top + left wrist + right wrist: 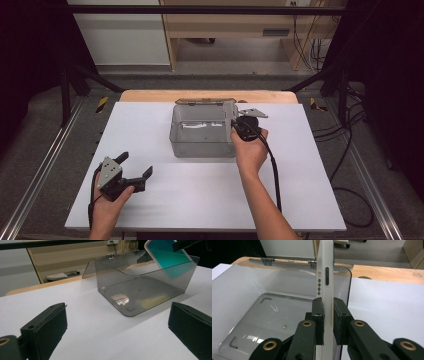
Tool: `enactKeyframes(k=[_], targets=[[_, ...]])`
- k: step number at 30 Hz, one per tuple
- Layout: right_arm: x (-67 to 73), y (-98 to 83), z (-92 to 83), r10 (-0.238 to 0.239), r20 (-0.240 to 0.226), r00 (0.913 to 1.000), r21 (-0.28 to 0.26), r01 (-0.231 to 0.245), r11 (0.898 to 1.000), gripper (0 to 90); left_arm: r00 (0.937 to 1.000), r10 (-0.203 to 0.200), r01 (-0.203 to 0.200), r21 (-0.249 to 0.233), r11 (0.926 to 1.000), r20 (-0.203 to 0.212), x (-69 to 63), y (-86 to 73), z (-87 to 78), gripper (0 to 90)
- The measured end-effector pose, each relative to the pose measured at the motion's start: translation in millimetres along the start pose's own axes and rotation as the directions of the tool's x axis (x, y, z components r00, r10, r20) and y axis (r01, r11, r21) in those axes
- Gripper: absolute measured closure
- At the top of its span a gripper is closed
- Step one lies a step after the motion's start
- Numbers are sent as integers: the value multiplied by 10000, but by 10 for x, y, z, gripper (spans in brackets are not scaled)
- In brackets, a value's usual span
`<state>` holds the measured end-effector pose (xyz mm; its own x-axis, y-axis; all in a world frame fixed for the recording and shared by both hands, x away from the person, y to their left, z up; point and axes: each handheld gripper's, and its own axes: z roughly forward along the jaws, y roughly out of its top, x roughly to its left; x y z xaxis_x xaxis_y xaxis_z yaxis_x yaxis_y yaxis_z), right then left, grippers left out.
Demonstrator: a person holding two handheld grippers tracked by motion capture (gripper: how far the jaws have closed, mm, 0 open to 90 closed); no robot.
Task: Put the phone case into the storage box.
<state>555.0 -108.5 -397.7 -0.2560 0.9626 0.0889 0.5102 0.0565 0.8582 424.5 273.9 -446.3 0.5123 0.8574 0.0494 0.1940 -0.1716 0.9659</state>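
The thin white tablet (325, 277) stands on edge between the pads of my right gripper (328, 320), which are closed flat against its two faces, so I have it firmly pinched. It hangs over the right end of the clear box (262, 307), just inside the right wall, with its long edge, the one with a dark slot and a row of small dots, turned toward my camera. In the left gripper view the same tablet (166, 255) shows a teal face with a white rim, tilted into the top corner of the smoky box (140, 290). The box's lid (198, 101) is folded back on its hinges at the far side, and the box (202, 131) sits on the white table (200, 195) toward its far middle. My right hand (250, 150) holds its gripper (234, 122) at the box's right rim. My left gripper (135, 165) rests near the front left of the table, well apart from the box, jaws spread wide with nothing between them.
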Motion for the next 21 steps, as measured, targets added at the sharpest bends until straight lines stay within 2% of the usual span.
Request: enactKeyframes(k=[21], targets=[[15,-25,31,-22,-104,9999,241,24,9997,809,10000,20,-20,17,10000,21,-3,0,1,24]])
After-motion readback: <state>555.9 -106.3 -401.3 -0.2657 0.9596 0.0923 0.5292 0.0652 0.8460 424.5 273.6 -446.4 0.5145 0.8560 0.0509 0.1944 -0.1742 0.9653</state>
